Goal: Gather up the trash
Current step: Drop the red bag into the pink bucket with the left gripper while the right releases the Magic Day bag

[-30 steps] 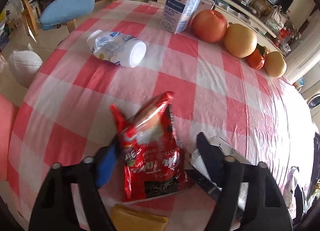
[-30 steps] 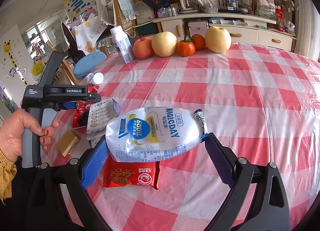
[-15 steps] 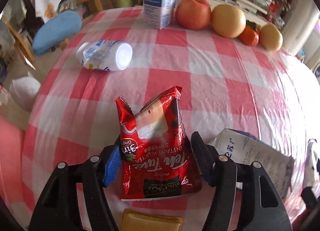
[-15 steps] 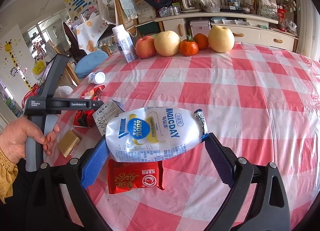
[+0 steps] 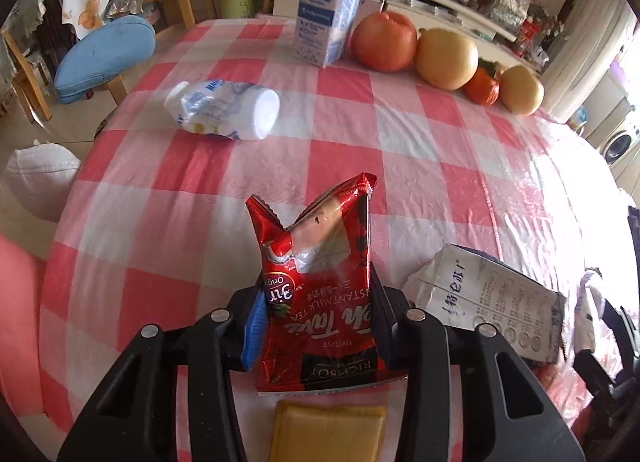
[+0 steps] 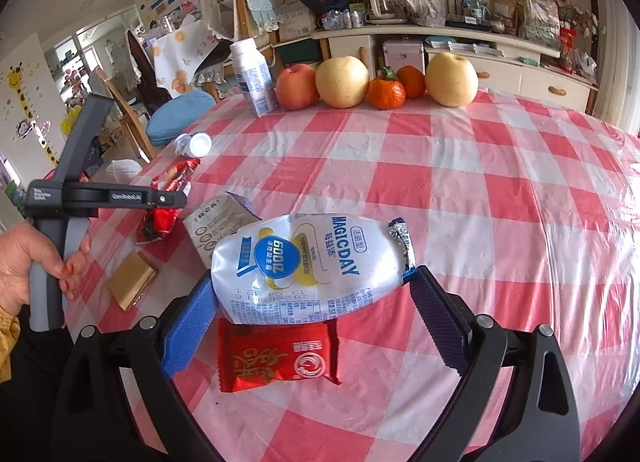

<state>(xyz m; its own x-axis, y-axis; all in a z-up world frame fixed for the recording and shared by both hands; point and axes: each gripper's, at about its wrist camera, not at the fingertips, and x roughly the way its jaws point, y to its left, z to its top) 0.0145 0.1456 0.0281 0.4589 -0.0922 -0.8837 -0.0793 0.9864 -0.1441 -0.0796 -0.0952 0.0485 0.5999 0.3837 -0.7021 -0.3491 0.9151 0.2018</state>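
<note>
We count two grippers. Our left gripper point(image 5: 316, 326) is closing its jaws, pads pressing one red milk tea sachet point(image 5: 320, 294); our right gripper point(image 6: 314, 314) clamps one white Magicday pouch point(image 6: 308, 266) above the checked tablecloth point(image 6: 480, 197). Under it lies one red wrapper point(image 6: 276, 356). Five fruits point(image 6: 342, 81) line the far edge.

The red sachet point(image 5: 320, 310) reads "3in1", "INSTANT MILK TEA" and "RICHBOY", all upside down in the left wrist view. The white pouch point(image 6: 308, 266) carries "MAGICDAY" and "600亿" on a blue roundel, also inverted. The left gripper point(image 6: 176, 197) bears "GenRobot.AI" along its black bar.
</note>
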